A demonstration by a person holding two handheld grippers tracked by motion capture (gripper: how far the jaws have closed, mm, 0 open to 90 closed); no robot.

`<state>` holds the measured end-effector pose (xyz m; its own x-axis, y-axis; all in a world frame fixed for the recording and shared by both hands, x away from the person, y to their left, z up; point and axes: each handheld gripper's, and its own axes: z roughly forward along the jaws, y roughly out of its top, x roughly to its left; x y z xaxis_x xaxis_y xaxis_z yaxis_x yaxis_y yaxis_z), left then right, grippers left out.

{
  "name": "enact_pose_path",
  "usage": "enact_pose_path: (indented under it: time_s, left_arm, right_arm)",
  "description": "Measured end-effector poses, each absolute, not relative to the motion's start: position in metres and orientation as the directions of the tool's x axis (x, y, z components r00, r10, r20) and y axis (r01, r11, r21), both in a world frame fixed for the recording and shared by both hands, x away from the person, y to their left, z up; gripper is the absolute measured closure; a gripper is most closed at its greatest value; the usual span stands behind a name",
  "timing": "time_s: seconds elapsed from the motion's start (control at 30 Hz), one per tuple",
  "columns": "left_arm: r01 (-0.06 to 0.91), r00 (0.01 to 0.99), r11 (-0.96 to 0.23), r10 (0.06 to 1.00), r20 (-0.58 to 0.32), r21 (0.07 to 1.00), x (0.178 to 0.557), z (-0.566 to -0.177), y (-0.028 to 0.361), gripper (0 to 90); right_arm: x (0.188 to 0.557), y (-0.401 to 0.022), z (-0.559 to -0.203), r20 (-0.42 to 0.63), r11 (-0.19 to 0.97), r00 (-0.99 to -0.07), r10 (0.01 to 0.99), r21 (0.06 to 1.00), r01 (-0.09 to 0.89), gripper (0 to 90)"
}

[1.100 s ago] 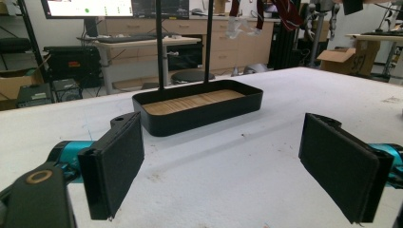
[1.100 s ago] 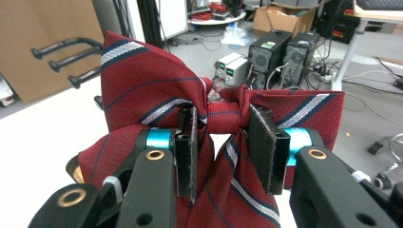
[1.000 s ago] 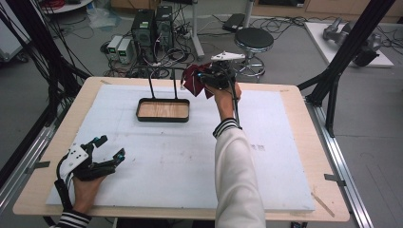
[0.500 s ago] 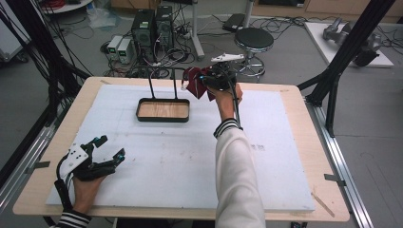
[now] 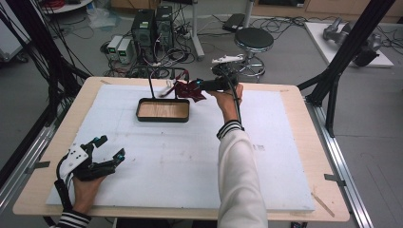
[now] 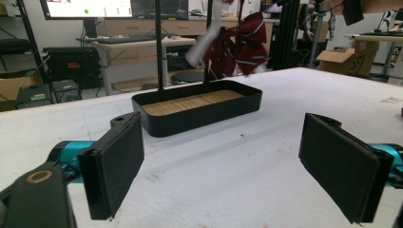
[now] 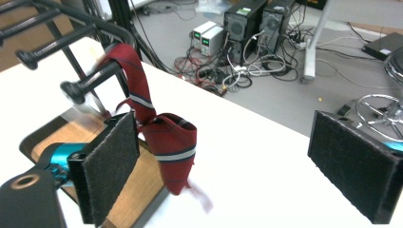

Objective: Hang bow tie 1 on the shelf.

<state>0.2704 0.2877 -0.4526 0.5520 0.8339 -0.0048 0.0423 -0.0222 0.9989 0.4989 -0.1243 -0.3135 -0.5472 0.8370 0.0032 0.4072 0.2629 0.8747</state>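
Now the bow is hung and the right tongs let go of it.

Nearest me, the left tongs (image 5: 108,147) rest on the white worktop (image 5: 190,156) at its near left corner, jaws spread wide with nothing between them. Farther off stands the black tray (image 5: 162,110) with its wooden floor and two upright posts. At the far side the right tongs (image 7: 228,156) have just been opening; their pads (image 7: 111,159) stand apart, and the dark red striped bow (image 7: 166,142) lies just beside one pad, looped over a peg (image 7: 90,80) of the rack above the tray. Hanging looks done; next, I judge, the right hand must back away without snagging the ribbon.
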Motion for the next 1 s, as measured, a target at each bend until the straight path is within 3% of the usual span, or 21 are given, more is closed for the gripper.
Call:
enact_pose_path:
  time_s: [0.37, 0.53, 0.6, 1.0]
  left_arm:
    - [0.035, 0.549, -0.019, 0.836, -0.003, 0.999, 0.270, -0.453, 0.288, 15.5]
    - [0.035, 0.548, -0.023, 0.837, 0.000, 0.999, 0.270, -0.453, 0.287, 15.5]
    - [0.035, 0.545, -0.025, 0.838, 0.002, 0.999, 0.269, -0.453, 0.287, 15.5]
    - [0.045, 0.542, -0.022, 0.840, -0.006, 0.999, 0.271, -0.452, 0.286, 15.5]
  right_arm:
    - [0.480, -0.145, -0.294, 0.017, 0.258, -0.583, 0.812, 0.886, 0.385, 9.1]
    - [0.456, -0.169, -0.275, -0.007, 0.285, -0.605, 0.796, 0.886, 0.366, 9.2]
    - [0.442, -0.181, -0.270, -0.011, 0.251, -0.602, 0.799, 0.915, 0.316, 9.2]
    - [0.360, -0.243, -0.275, -0.008, 0.208, -0.639, 0.769, 0.948, 0.239, 9.2]
